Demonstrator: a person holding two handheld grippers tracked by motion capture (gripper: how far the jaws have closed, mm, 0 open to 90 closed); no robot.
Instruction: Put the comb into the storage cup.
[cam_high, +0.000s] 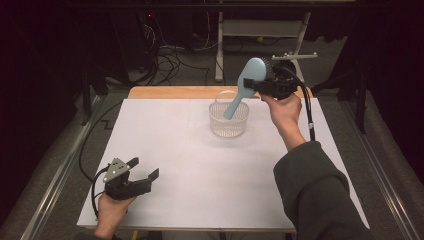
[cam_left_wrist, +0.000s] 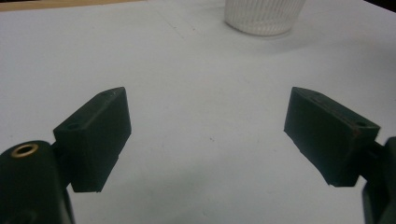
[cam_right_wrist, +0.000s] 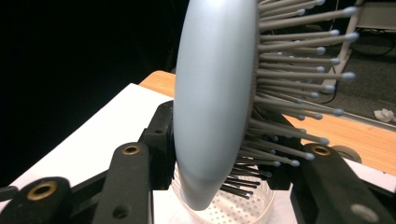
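Hairbrush (cam_high: 248, 80) clamped in right tongs (cam_high: 261, 85), handle over basket (cam_high: 229, 121).

- No text, label, brand, number or sign can be read in any of the pictures.
- The white sheet on the counter (cam_high: 200, 165) bears faint thin lines but no writing.
- The blue hairbrush (cam_high: 246, 84) and the white basket (cam_high: 229, 122) show plain surfaces, with no marking that can be made out.
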